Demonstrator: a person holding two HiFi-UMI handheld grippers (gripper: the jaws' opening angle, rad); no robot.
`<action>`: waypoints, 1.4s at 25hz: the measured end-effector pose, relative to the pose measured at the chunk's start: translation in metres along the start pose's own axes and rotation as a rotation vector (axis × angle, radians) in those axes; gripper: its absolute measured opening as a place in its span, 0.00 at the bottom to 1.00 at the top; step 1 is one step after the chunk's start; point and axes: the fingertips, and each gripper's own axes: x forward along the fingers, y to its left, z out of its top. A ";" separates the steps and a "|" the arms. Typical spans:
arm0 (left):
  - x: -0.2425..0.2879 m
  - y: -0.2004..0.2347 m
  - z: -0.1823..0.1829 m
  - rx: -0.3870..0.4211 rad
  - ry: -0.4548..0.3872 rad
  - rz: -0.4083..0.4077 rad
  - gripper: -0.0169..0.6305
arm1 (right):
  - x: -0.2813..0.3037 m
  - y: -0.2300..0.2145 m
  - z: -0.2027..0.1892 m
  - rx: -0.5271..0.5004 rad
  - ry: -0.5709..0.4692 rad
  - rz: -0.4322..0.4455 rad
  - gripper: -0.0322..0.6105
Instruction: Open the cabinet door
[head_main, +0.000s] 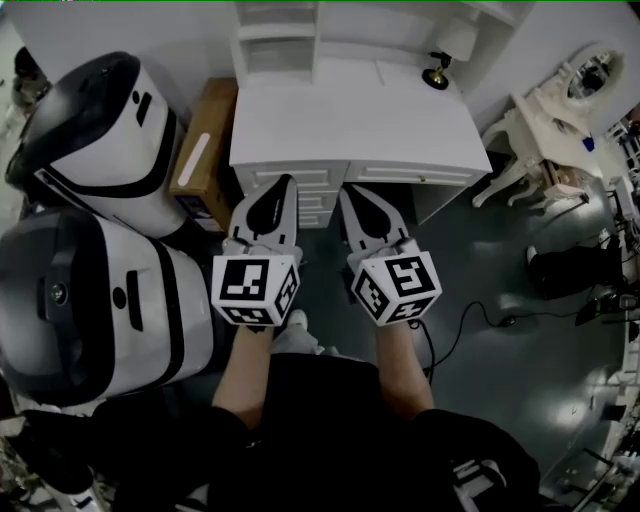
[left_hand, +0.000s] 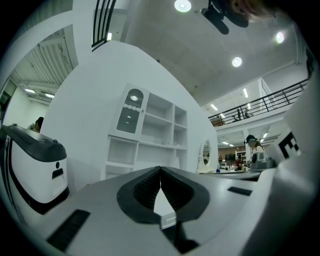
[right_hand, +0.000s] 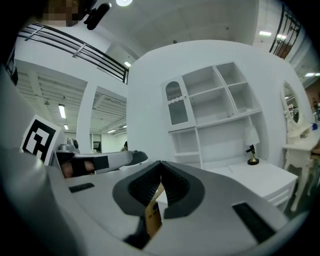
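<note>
A white desk (head_main: 350, 120) with a shelf hutch (head_main: 280, 45) stands ahead of me. The hutch has a small cabinet door with an arched window (left_hand: 131, 111) at its upper left; it is shut, and it also shows in the right gripper view (right_hand: 176, 104). Both grippers are held level, side by side, short of the desk's drawer front (head_main: 310, 190). My left gripper (head_main: 285, 183) (left_hand: 160, 169) is shut with nothing between its jaws. My right gripper (head_main: 350, 190) (right_hand: 161, 163) is shut and empty too. Neither touches the furniture.
Two big white-and-black machines (head_main: 95, 140) (head_main: 90, 300) stand close on the left, with a cardboard box (head_main: 205, 140) between them and the desk. A small lamp (head_main: 437, 72) sits on the desktop. A white ornate vanity (head_main: 545, 120) and floor cables (head_main: 480, 315) are at the right.
</note>
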 end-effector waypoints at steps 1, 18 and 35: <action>0.005 0.009 0.001 -0.006 0.000 0.007 0.05 | 0.009 0.000 0.001 -0.003 0.004 0.003 0.08; 0.058 0.082 0.009 -0.089 -0.043 0.022 0.05 | 0.087 -0.007 0.017 -0.185 0.058 -0.052 0.08; 0.090 0.075 0.034 -0.039 -0.105 -0.033 0.05 | 0.094 -0.031 0.033 -0.200 0.002 -0.099 0.08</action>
